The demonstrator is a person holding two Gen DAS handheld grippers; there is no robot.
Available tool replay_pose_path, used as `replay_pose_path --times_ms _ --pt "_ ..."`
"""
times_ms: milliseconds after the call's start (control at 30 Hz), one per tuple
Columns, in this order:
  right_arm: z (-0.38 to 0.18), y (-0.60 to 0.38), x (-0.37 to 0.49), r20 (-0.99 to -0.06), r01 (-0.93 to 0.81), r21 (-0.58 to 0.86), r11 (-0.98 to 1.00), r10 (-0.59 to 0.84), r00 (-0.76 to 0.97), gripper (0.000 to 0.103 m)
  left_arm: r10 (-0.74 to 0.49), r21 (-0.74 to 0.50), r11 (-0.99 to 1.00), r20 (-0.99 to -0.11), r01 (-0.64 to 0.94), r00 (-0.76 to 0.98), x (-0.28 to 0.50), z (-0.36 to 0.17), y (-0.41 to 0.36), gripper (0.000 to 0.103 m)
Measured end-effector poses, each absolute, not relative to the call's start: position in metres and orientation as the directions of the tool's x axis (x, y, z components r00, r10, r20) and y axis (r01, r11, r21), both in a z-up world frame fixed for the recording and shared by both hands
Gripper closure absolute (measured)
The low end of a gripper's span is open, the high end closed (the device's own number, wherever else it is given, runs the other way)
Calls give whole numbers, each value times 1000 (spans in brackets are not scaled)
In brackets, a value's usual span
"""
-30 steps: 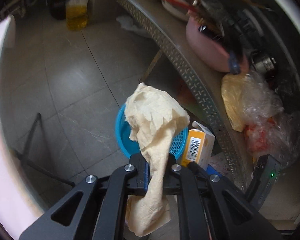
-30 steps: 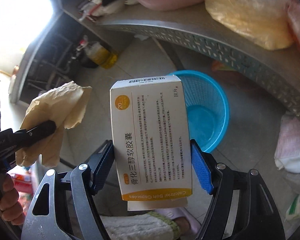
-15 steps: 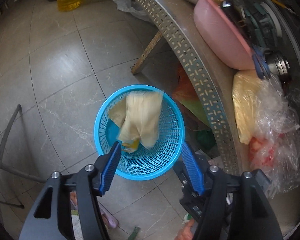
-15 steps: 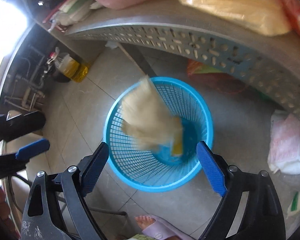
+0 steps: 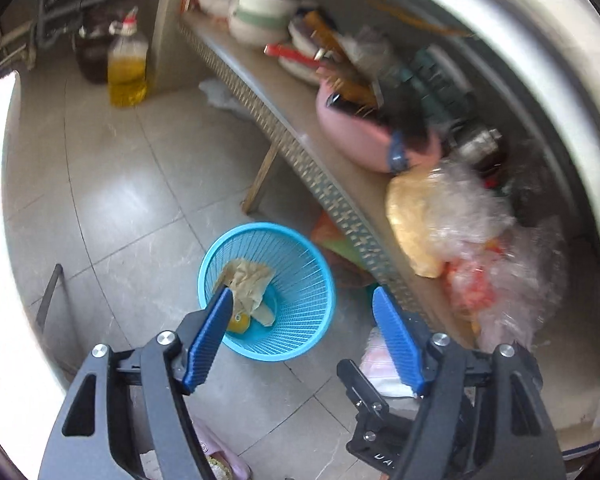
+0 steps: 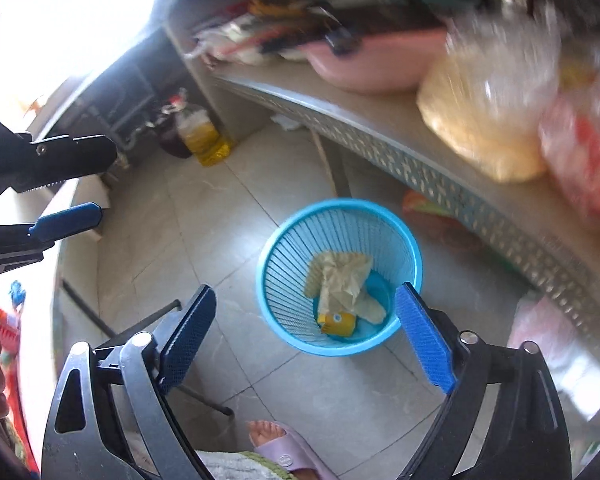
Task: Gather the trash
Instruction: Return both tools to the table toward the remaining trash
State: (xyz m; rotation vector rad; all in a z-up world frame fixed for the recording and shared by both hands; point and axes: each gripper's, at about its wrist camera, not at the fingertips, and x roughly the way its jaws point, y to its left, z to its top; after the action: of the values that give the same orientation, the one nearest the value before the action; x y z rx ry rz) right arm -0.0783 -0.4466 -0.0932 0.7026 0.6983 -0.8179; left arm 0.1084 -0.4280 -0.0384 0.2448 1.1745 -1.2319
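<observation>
A: Oil bottle [image 5: 127,67] stands far left on the floor by the wall, well apart from everything the task concerns. Nearer and rightward sits the basket [image 5: 300,344], on the tiles just beside the shelf [image 5: 340,184] edge.

B: And the trash?

A: Both pieces lie inside the basket. The paper [image 5: 250,282] is crumpled against the left wall of it, and the box [image 6: 337,323] shows as a yellow corner at the bottom, partly under the paper.

B: What of the grippers?

A: The left gripper [image 5: 302,334] has just been spreading its jaws, and they stand released with nothing between them; only the basket shows through the gap. The right gripper [image 6: 306,336] has likewise just been widening and is released and empty, hovering above the basket. The left tool's fingers also appear at the left edge of the right view, parted.

B: So the step in hand?

A: By the look of it, the drop is done for these two pieces and both hands are free to fetch more.

B: And next?

A: That calls for finding further litter. A white scrap [image 5: 220,94] lies on the floor under the far end of the shelf, and something pale [image 5: 380,364] sits on the floor right of the basket, though blur leaves unclear what it is. The bags [image 5: 452,216] on the shelf at right may be stores rather than rubbish, so one would judge carefully before grasping. A foot in a slipper [image 6: 284,446] is near the basket and should be kept clear of.
</observation>
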Motion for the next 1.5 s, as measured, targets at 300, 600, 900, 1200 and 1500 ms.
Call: replay_pose_path --times_ms 300,600,900,1200,1500 --pt "-35 -404 -84 -705 773 203 602 -458 541 8 -714 -411 410 -700 814 6 103 13 -323 13" --pt "8 -353 -66 -650 756 2 654 -574 498 8 -732 -398 469 -674 788 95 97 39 -230 10" --pt "47 -298 -39 -559 617 -87 782 -551 620 8 -752 -397 569 -606 720 260 94 65 -130 6" --pt "51 -267 -24 -536 353 116 928 -240 809 8 -732 -366 645 -548 671 406 79 73 -13 6" --pt "49 -229 5 -586 226 255 940 -36 809 8 -641 -325 758 -533 566 552 73 70 52 6"
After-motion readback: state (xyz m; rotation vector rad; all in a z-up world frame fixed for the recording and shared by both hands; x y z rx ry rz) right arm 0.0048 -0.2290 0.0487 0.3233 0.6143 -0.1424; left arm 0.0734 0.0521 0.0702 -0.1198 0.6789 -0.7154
